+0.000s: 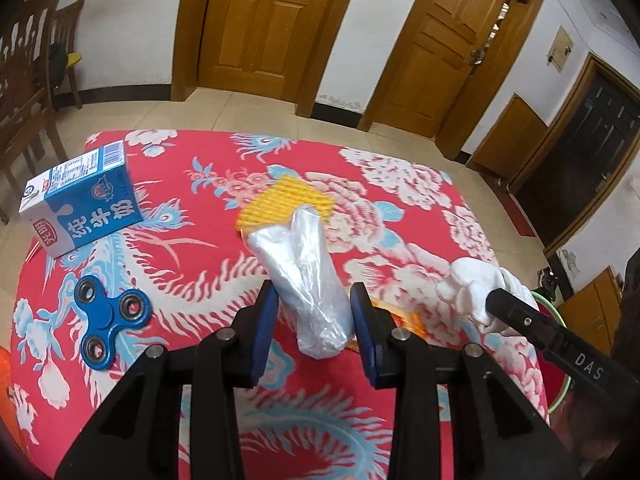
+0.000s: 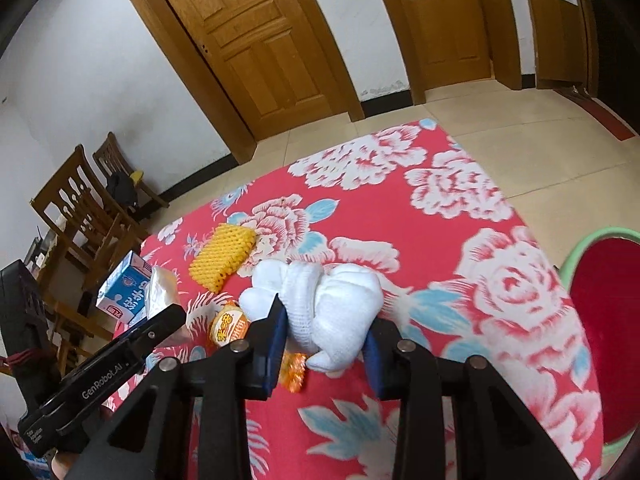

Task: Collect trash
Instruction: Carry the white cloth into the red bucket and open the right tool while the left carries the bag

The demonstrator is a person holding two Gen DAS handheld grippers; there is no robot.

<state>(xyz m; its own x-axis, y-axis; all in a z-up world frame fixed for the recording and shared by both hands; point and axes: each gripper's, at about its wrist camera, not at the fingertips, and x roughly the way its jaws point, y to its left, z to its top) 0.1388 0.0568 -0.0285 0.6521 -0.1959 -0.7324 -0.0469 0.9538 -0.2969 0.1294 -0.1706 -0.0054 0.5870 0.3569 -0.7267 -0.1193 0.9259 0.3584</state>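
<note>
My left gripper (image 1: 314, 320) is shut on a crumpled clear plastic bag (image 1: 304, 280), held above the red floral table (image 1: 200, 360). My right gripper (image 2: 326, 340) is shut on a bunched white foam net (image 2: 332, 304); that net also shows in the left wrist view (image 1: 472, 284). A yellow foam fruit net (image 1: 286, 200) lies on the cloth beyond the bag and shows in the right wrist view (image 2: 222, 258). An orange snack wrapper (image 2: 228, 324) lies under the grippers. A blue milk carton (image 1: 84, 196) lies at the table's left.
A blue fidget spinner (image 1: 108, 316) lies on the cloth at the left. A green basin with a red inside (image 2: 600, 304) stands off the table's right edge. Wooden chairs (image 2: 84, 208) stand to the left. Wooden doors (image 1: 260, 24) line the far wall.
</note>
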